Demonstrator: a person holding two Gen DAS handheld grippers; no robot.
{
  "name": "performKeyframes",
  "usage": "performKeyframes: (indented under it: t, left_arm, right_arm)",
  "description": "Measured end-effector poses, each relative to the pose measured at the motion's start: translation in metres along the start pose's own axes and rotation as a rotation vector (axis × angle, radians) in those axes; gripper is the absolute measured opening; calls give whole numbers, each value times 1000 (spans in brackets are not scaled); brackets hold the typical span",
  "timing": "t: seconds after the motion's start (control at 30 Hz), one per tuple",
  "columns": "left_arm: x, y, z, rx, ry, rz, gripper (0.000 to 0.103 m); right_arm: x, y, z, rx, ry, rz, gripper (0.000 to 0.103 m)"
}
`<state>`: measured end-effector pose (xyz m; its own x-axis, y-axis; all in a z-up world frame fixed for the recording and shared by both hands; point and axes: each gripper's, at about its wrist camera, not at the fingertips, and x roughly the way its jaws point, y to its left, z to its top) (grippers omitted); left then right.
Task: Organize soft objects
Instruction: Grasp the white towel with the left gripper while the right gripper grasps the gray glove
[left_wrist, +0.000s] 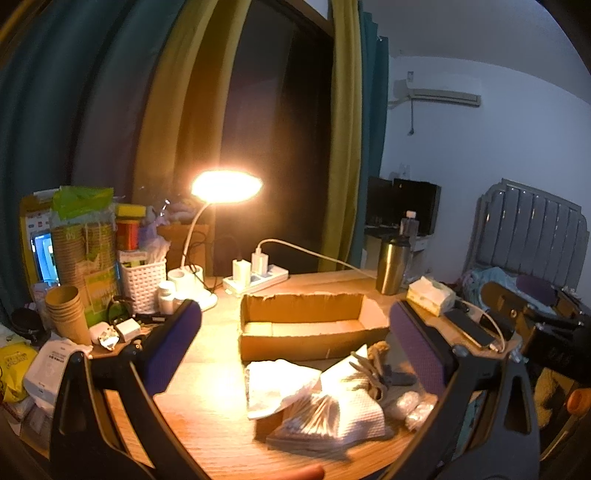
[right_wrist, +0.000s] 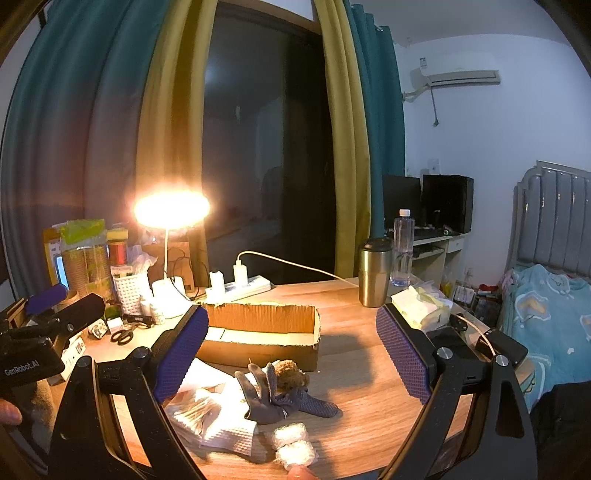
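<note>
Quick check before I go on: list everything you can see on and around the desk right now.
Cardboard box: 1, brown, open, desk centre.
Glove: 1, grey, in front of box.
Fuzzy ball: 1, brown, touching the glove.
Paper towels: several, white, front of desk.
Cotton swab bag: 1, clear, on the towels.
Bubble-wrap rolls: 2, clear, desk's front edge.
Lamp: 1, white, lit, behind box.
Power strip: 1, white, behind box.
Tumbler: 1, steel, back right.
Water bottle: 1, clear, beside tumbler.
Tissue pack: 1, white-yellow, right.
Scissors: 1, black, left.
Paper cups: stack, brown, left.
Left claw: open.
Right claw: open.
</note>
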<state>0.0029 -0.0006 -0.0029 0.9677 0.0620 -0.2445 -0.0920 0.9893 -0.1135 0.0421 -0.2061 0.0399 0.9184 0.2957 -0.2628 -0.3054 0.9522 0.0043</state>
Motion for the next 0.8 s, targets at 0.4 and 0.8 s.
performKeyframes:
  t: [0.4, 0.8]
  left_arm:
    - [44, 15, -32, -22, 114, 30, 102]
    - [88, 24, -62, -51, 294, 14, 102]
  right_arm:
    - [34, -19, -27, 7, 134, -28, 94]
    - [78, -18, -62, 0, 275, 54, 94]
